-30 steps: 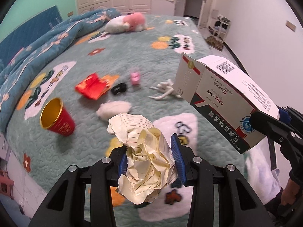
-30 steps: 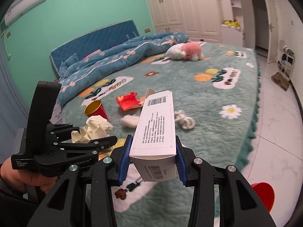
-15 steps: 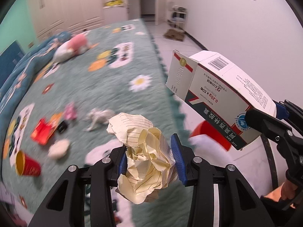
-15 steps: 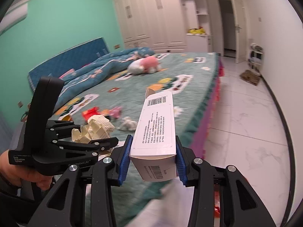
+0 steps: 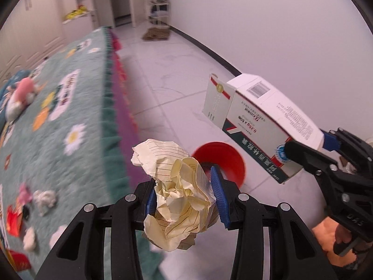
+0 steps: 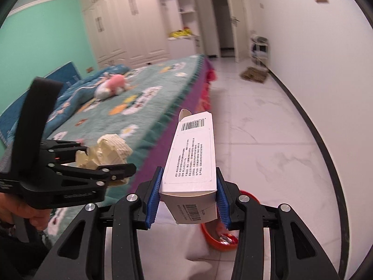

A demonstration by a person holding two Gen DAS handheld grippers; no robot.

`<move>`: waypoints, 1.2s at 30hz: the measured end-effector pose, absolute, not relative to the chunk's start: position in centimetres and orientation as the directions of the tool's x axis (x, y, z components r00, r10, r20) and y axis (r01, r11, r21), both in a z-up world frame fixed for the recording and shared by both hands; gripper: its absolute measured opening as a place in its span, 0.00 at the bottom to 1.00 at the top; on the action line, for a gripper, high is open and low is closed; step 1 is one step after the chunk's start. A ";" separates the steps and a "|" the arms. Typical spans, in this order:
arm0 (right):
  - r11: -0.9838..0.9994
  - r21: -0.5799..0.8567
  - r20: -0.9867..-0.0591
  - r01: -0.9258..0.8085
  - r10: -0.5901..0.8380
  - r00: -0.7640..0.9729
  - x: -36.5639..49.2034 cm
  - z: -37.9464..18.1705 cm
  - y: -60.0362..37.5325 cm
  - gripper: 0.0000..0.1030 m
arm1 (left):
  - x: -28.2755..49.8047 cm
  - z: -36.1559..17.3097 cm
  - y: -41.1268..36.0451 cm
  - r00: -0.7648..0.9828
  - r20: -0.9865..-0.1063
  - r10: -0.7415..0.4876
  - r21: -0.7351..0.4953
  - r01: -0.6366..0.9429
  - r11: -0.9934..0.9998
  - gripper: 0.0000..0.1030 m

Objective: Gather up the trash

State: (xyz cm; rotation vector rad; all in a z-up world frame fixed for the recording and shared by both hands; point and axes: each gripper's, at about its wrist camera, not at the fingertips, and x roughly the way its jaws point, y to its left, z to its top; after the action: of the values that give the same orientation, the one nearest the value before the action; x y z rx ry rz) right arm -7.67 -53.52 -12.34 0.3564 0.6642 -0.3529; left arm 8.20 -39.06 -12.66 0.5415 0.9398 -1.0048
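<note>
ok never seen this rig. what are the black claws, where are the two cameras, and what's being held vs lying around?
No robot: a person holds a clamp-style gripper in each hand, each with a fisheye camera looking along its fingers. In the left wrist view, the left gripper clamps a crumpled yellow paper ball; the right gripper shows at the right edge. In the right wrist view, the right gripper clamps a white medicine box. A red bin stands on the floor beside the bed. On the bed: more scraps, blurred, and a pink plush toy.

Crumpled yellow paper (image 5: 184,193) clamped above red bin (image 5: 221,161), floor.
</note>
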 end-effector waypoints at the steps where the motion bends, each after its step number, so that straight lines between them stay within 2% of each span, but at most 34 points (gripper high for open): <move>1: 0.871 0.210 -0.658 0.444 -0.210 0.723 -8.2 -13.0 -54.4 0.41 | 7.9 -13.3 -40.1 0.197 -0.865 -0.462 -0.032 0.896 0.443 0.43; 10: 0.804 0.220 -0.701 0.552 -0.263 0.663 -11.3 -16.6 -59.7 0.41 | 6.7 -17.8 -46.9 0.074 -0.909 -0.410 -0.087 0.929 0.361 0.43; 22: 0.748 0.270 -0.766 0.606 -0.214 0.606 -10.3 -23.3 -63.8 0.41 | 7.5 -26.1 -52.4 -0.018 -0.953 -0.304 -0.128 0.929 0.346 0.44; 30: 0.742 0.279 -0.791 0.609 -0.182 0.584 -8.7 -25.8 -65.0 0.41 | 7.3 -28.7 -54.7 -0.010 -0.962 -0.272 -0.103 0.939 0.329 0.58; 31: 0.740 0.279 -0.793 0.612 -0.182 0.581 -8.7 -26.1 -65.1 0.41 | 7.4 -28.8 -54.7 -0.011 -0.963 -0.270 -0.103 0.938 0.331 0.63; 32: 0.739 0.279 -0.795 0.613 -0.180 0.579 -8.6 -26.3 -65.2 0.41 | 7.6 -29.0 -54.8 -0.019 -0.963 -0.269 -0.111 0.936 0.333 0.73; 33: 0.738 0.280 -0.797 0.614 -0.178 0.577 -8.5 -26.5 -65.3 0.41 | 7.4 -28.7 -54.8 -0.020 -0.962 -0.271 -0.113 0.936 0.333 0.76; 36: 0.737 0.279 -0.804 0.616 -0.171 0.569 -8.1 -27.0 -65.5 0.41 | 7.4 -28.7 -54.8 0.008 -0.962 -0.272 -0.084 0.943 0.323 0.77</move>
State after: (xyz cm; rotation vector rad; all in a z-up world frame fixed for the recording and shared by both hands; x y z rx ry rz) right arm -8.13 -65.52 -27.04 0.5856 0.8473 -0.4941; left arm 7.36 -54.77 -28.66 0.7472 1.1770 -1.1030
